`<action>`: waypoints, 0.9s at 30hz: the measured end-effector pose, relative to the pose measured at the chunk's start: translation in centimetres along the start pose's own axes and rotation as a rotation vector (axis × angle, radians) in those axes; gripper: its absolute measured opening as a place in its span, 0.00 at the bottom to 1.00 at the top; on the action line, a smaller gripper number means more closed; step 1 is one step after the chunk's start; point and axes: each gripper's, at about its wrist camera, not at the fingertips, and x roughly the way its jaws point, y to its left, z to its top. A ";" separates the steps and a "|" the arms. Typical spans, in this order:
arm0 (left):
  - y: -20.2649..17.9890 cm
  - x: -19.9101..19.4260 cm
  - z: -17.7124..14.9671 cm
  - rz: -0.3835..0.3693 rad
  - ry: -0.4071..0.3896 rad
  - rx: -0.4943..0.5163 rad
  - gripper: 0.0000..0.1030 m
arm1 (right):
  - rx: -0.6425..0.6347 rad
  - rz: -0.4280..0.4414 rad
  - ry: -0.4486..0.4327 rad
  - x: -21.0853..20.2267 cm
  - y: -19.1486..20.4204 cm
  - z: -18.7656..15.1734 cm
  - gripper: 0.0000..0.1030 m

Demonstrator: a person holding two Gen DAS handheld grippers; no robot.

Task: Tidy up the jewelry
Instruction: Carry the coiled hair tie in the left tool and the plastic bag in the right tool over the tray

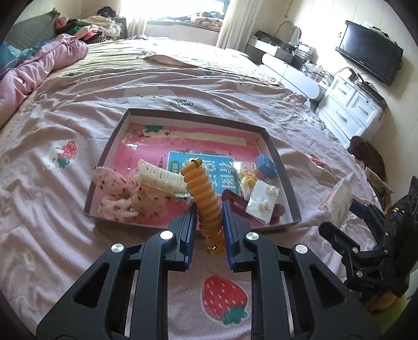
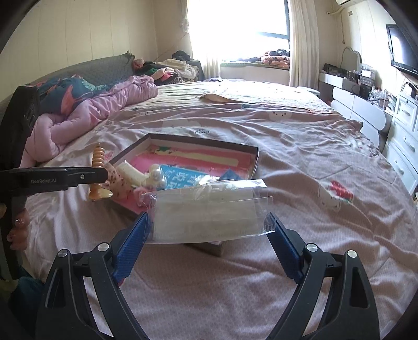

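Left wrist view: left gripper [image 1: 209,211] angled down over bed [image 1: 78,125], fingers nearly closed, pinching ribbed orange spiral hair tie [image 1: 202,188]; gold end caps. Cardboard tray [image 1: 271,141] at 12 o'clock.

Right wrist view: right gripper [image 2: 209,227] fingers spread wide, gripping clear crinkly plastic packet [image 2: 206,211] by its ends; contents blurry, tray mostly hidden behind.

Sunlit bedroom: bed [image 1: 91,109], bright curtained window [image 2: 235,23], wall TV [image 1: 371,52], white drawers [image 1: 352,109].
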 end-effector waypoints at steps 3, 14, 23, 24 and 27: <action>0.4 0.4 0.5 0.004 -0.004 -0.003 0.12 | -0.010 -0.005 -0.004 0.4 0.1 0.8 0.83; 0.8 2.1 1.1 -0.014 0.003 -0.008 0.12 | -0.022 -0.024 -0.025 1.8 -0.2 3.4 0.83; 1.4 3.9 1.9 -0.006 0.014 -0.009 0.12 | -0.041 -0.030 -0.006 3.6 0.0 4.0 0.83; 1.5 4.1 2.1 -0.006 0.015 -0.010 0.12 | -0.041 -0.031 -0.003 3.8 0.0 4.0 0.83; 1.8 4.8 2.1 -0.011 0.024 -0.016 0.12 | -0.039 -0.034 0.011 4.6 0.0 3.8 0.83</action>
